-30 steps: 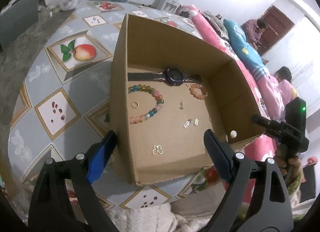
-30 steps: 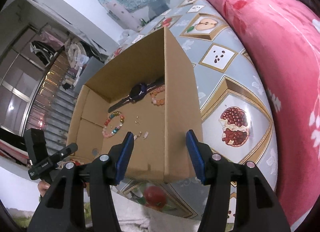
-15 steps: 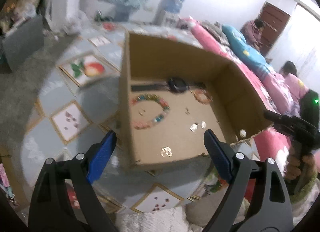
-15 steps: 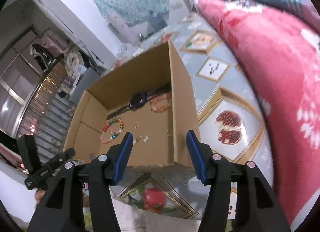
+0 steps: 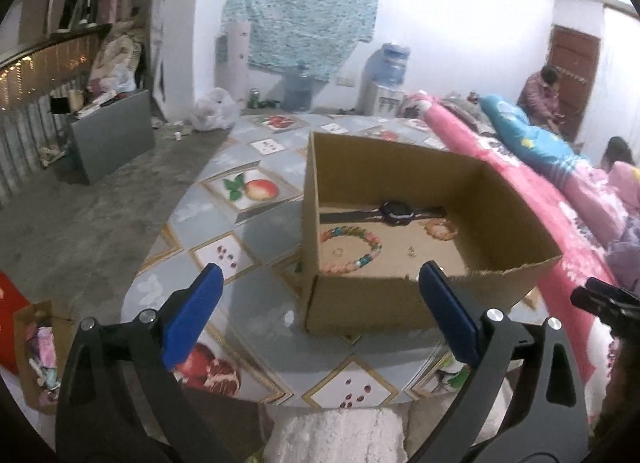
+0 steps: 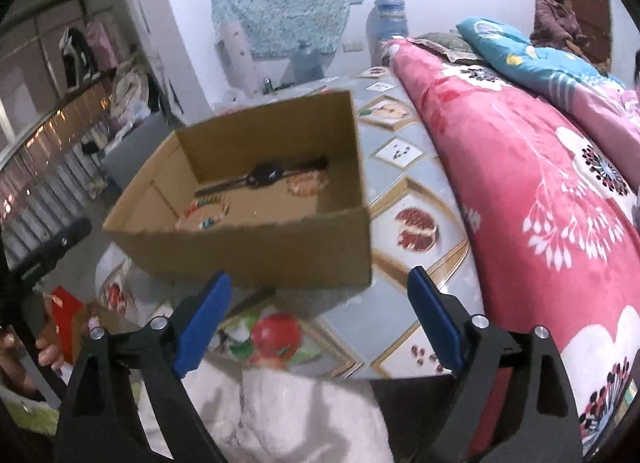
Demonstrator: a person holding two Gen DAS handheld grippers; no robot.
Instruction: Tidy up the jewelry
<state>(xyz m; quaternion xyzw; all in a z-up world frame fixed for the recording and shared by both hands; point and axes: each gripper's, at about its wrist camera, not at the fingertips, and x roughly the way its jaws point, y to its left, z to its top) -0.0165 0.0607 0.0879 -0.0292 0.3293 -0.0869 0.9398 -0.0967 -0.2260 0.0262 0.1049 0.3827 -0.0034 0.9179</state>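
An open cardboard box [image 5: 360, 307] stands on the round table; it also shows in the right wrist view [image 6: 280, 251]. Inside lie a black watch [image 5: 394, 212], a multicoloured bead bracelet [image 5: 356, 249], an orange bead bracelet [image 5: 440, 229], a small ring [image 5: 338, 252] and a small charm [image 5: 411, 250]. The watch [image 6: 264, 174] and orange bracelet [image 6: 306, 184] show in the right wrist view too. My left gripper [image 5: 320, 319] is open and empty, in front of the box. My right gripper [image 6: 320, 315] is open and empty, in front of the box's near right corner.
The table [image 5: 248, 231] has a fruit-patterned cover. A pink floral quilt [image 6: 540, 191] lies right of the table. White fluffy cloth [image 6: 288, 415] lies at the near edge. A grey cabinet [image 5: 112, 139] and a water dispenser [image 5: 386, 75] stand behind. People sit at the far right.
Both grippers have pulled back and dropped lower, away from the box. The views now look at the box from the side instead of from above. Both stayed open.
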